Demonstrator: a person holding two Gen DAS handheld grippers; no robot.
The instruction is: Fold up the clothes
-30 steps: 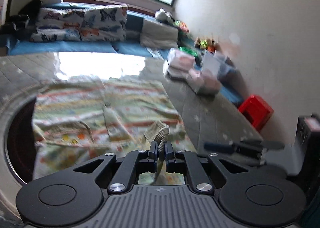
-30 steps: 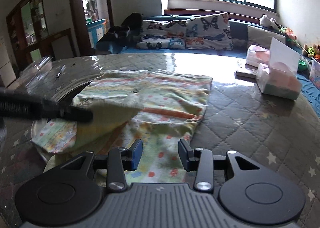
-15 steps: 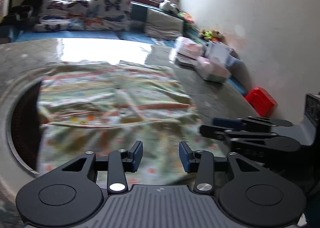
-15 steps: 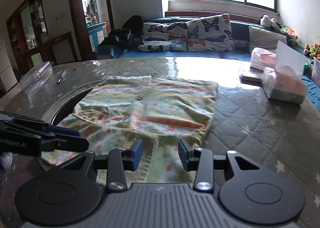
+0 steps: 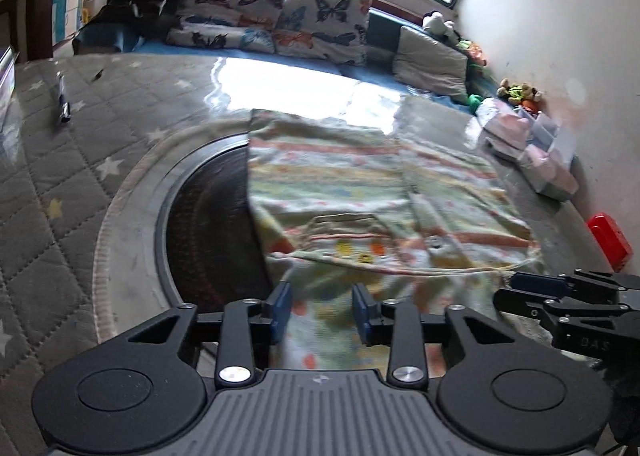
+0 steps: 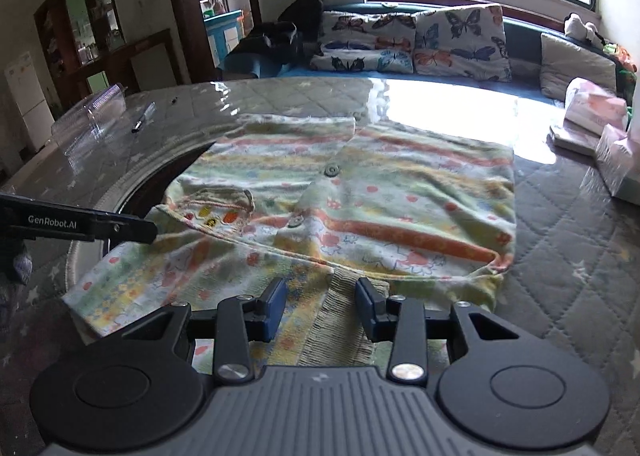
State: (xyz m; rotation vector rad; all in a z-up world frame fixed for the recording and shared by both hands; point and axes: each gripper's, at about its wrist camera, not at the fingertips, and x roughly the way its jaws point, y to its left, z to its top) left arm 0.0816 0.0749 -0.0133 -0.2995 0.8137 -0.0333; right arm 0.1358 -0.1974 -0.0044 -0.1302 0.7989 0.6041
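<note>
A: Place of the shirt [image 6: 360, 207]?

B: Spread flat on the grey quilted surface [image 6: 560, 256], in the middle of both views. Partly covering the dark round plate [image 5: 212, 223], at 9 o'clock in the left view. Small pocket [image 6: 216, 207] at 9 o'clock from the buttons [image 6: 331, 170].

A: And the left claw [image 5: 321, 296]?

B: Apart, though just been closing a little. Hanging over the near edge of the shirt, at 6 o'clock. Cloth seen in the gap, not pressed by the pads.

A: The right claw [image 6: 319, 292]?

B: Apart as well. Standing over the ribbed band [image 6: 344, 320] at 6 o'clock of the shirt. Band seen between the pads, not clamped. Touching the cloth or not: cannot tell.

A: Near each other?

B: Side by side along the near edge. In the right view, the left one entering from 9 o'clock, tip close to the pocket. In the left view, the right one at 3 o'clock.

A: Anything else around?

B: Pen [image 5: 64, 103] at 10 o'clock in the left view, pink boxes [image 5: 540, 159] at 2 o'clock, well apart from the shirt. Butterfly cushions [image 6: 416, 39] at 12 o'clock, behind the surface.
</note>
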